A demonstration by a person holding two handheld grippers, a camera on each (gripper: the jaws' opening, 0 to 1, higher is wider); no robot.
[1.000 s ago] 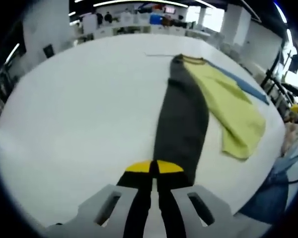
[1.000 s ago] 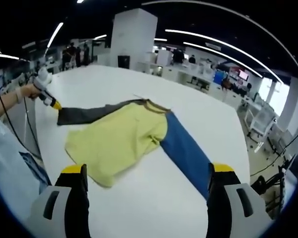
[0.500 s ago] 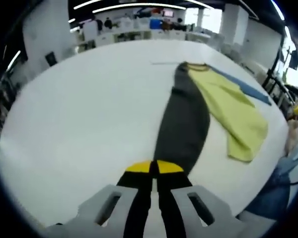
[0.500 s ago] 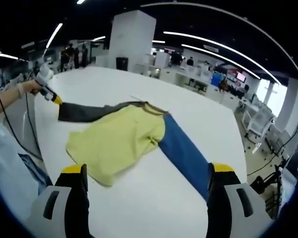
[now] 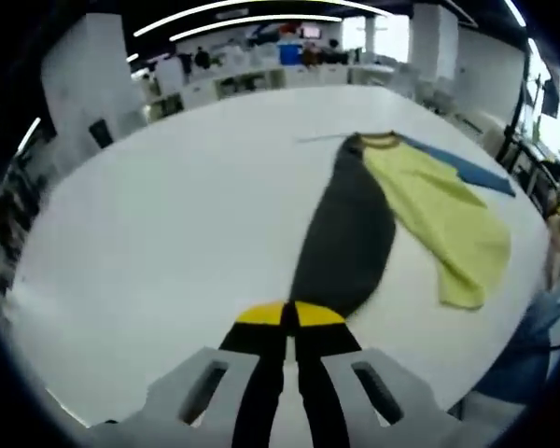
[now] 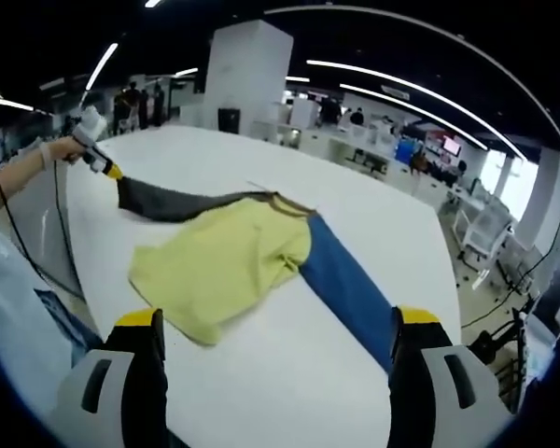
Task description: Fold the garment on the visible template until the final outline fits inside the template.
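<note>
The left gripper (image 5: pixel 290 315) is clamped on the cuff of the dark grey sleeve (image 5: pixel 347 233), which stretches ahead of it over the broad white counter (image 5: pixel 168 205). The right gripper (image 6: pixel 275 329) hangs wide open and empty above the counter. Just ahead of it lies the yellow-bodied garment (image 6: pixel 224 266), its blue sleeve (image 6: pixel 345 289) reaching toward the gripper's right jaw.

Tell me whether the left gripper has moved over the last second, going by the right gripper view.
Yes. The left gripper, shut on the dark sleeve, has risen and drifted toward the white pillar, lifting the sleeve end off the table.
</note>
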